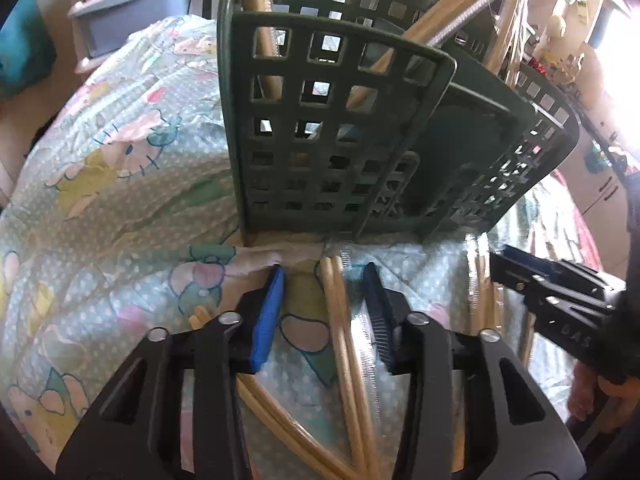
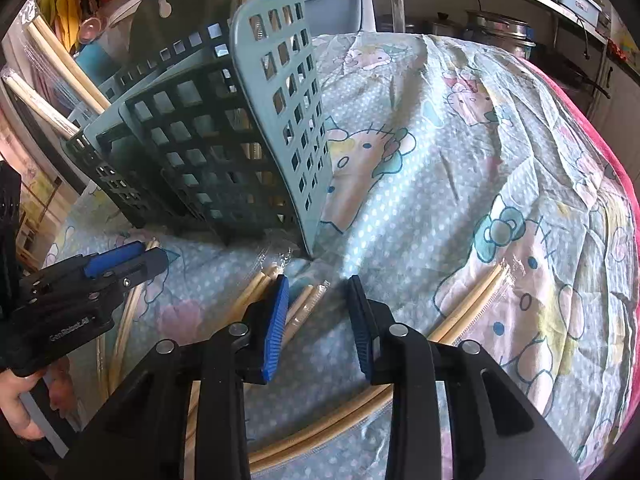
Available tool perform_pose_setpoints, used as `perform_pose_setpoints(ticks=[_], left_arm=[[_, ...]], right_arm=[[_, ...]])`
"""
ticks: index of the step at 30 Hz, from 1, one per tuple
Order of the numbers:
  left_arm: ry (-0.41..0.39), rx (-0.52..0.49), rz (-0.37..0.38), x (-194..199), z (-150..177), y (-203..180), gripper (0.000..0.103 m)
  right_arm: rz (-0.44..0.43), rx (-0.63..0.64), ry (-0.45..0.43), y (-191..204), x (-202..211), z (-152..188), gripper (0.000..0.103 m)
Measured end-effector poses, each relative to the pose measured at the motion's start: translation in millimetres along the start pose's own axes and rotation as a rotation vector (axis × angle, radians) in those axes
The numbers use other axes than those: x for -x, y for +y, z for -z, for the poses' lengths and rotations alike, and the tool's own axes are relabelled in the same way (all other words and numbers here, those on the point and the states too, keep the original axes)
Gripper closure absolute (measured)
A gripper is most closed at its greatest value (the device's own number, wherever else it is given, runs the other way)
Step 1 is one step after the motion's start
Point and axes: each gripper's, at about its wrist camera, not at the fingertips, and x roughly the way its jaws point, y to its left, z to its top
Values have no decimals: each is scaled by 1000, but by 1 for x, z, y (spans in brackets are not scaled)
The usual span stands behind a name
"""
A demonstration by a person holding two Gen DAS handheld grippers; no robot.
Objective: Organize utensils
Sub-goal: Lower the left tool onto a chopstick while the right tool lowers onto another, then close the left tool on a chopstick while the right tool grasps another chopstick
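Note:
A grey-green perforated utensil holder [image 1: 332, 140] stands on the cartoon-print cloth [image 1: 120, 160] with wrapped wooden chopsticks [image 1: 260, 28] leaning inside it. Just in front of it, my left gripper [image 1: 323, 276] points down over a wrapped pair of chopsticks [image 1: 340, 320] that lies on the cloth. The pair sits between the blue pads, close to the right one and clear of the left. My right gripper [image 2: 318, 292] hovers by the holder [image 2: 240, 140], its pads apart over the tips of another wrapped pair [image 2: 306, 300]. Each gripper shows in the other's view: right [image 1: 516, 258], left [image 2: 128, 256].
More wrapped chopsticks [image 2: 468, 300] lie on the cloth to the right, and others cross under my right gripper. A hand [image 2: 20, 404] holds the left gripper's handle. Shelves with pots [image 2: 496, 28] stand behind. A pink blanket edge [image 2: 592, 132] borders the cloth.

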Motion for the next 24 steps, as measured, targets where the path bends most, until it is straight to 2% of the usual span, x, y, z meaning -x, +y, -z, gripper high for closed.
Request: perform_pose_setpoints(ticks=[1,7,12,16,24], left_arm=[[-3,-7,-13,-1,1,-4,80],[-2,-1,-20,-1,0,3,91],[7,47,43,-2,-2,19,93],[15,113,125,0,-5,37,97],[-93,141,203,42,-11,49,100]], right_arm=[[1,-1,0,-1,0,0,78],[-23,-60,-5,-16,1,3,89],[-54,-111,-21,-27,5,2,92],[-67,-116,-60,-31,18,0,93],[-69,-60,-189,-26,61,-11,95]])
